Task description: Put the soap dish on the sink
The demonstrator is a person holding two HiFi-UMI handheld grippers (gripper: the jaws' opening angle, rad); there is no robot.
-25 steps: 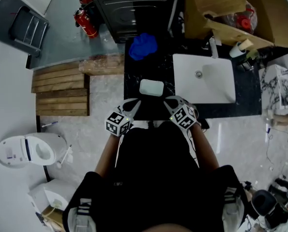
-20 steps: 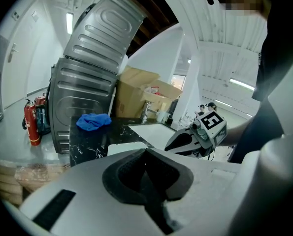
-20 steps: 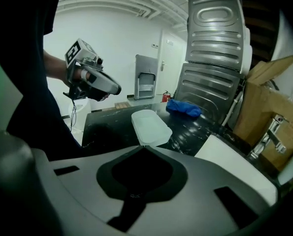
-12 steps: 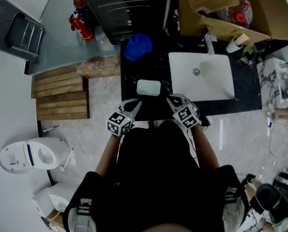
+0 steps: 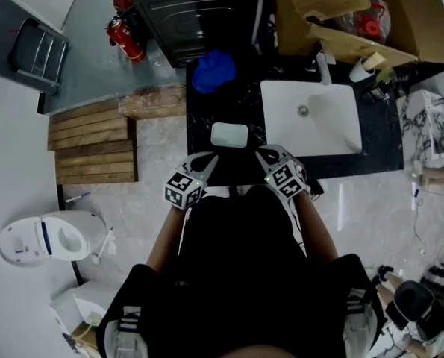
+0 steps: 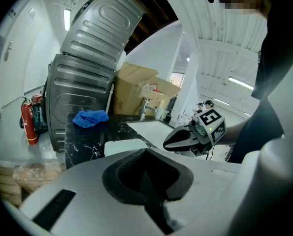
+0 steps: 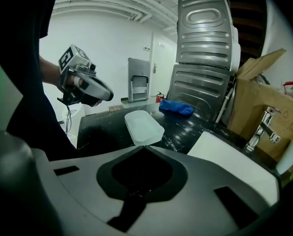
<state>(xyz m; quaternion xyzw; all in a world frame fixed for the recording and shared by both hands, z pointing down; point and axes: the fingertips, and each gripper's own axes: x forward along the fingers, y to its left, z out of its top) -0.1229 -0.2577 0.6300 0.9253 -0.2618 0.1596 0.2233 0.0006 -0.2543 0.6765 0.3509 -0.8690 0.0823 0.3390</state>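
Just now the left gripper and right gripper are both clenched and empty. Neither touches the soap dish, which lies just ahead.

No readable text, no labels, no numbers — nothing legible.

Ahead of you: black marble counter against a dark steel appliance, cardboard box to its right. To your left, wooden slats lie on the grey stone floor, two red extinguishers beyond them, a toilet nearer you. Walls white; strip light overhead.
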